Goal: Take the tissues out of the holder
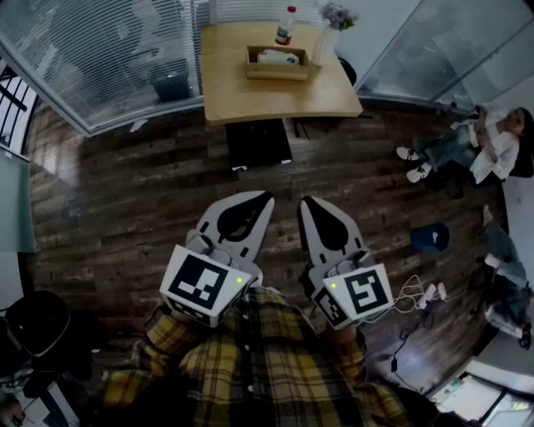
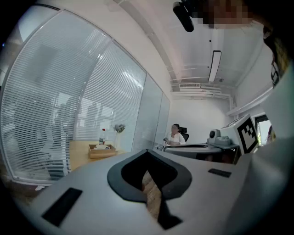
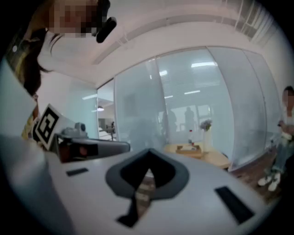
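A wooden tissue holder (image 1: 278,64) with white tissues (image 1: 278,56) in it stands on a light wood table (image 1: 250,96) far ahead. It also shows small in the left gripper view, as the holder (image 2: 102,151), and in the right gripper view, as the holder (image 3: 189,149). My left gripper (image 1: 265,198) and right gripper (image 1: 305,201) are held side by side close to my body, over the floor and well short of the table. Both have their jaws closed tip to tip with nothing between them.
A bottle (image 1: 285,25) and a vase of flowers (image 1: 330,33) stand behind the holder. A black seat (image 1: 259,142) sits at the table's near side. A seated person (image 1: 488,146), a blue bag (image 1: 430,238) and cables (image 1: 421,292) are at the right. Glass walls with blinds enclose the room.
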Available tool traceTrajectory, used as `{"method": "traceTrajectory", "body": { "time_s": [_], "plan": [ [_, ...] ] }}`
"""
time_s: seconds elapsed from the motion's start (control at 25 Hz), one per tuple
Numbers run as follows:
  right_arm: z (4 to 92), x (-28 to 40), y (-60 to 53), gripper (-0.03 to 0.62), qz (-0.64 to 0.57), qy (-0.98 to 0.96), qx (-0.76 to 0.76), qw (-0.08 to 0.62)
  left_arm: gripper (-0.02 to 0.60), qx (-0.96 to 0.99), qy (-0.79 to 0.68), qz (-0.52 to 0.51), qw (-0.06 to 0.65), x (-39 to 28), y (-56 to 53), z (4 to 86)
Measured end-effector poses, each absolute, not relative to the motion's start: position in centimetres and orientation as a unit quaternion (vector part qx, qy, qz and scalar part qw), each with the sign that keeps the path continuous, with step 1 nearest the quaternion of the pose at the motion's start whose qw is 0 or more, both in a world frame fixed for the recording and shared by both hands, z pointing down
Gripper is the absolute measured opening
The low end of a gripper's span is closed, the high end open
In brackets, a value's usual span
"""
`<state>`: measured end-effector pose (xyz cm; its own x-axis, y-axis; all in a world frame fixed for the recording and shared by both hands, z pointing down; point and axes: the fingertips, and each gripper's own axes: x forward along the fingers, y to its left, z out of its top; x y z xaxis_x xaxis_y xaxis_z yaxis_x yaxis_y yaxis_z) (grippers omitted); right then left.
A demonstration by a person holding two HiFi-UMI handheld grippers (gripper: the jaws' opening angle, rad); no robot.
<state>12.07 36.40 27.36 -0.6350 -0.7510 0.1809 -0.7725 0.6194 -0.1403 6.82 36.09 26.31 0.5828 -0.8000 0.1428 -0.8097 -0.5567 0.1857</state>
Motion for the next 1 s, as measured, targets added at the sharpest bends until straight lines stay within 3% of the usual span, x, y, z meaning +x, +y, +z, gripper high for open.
{"method": "traceTrajectory", "body": {
  "time_s": [1.0],
  "plan": [
    [27.6,14.8,37.8,0.012,0.110,-0.907,0.406,0.029,0.008,0.873,-0.473,-0.004,0.123,8.4,37.1,26.3]
  ]
}}
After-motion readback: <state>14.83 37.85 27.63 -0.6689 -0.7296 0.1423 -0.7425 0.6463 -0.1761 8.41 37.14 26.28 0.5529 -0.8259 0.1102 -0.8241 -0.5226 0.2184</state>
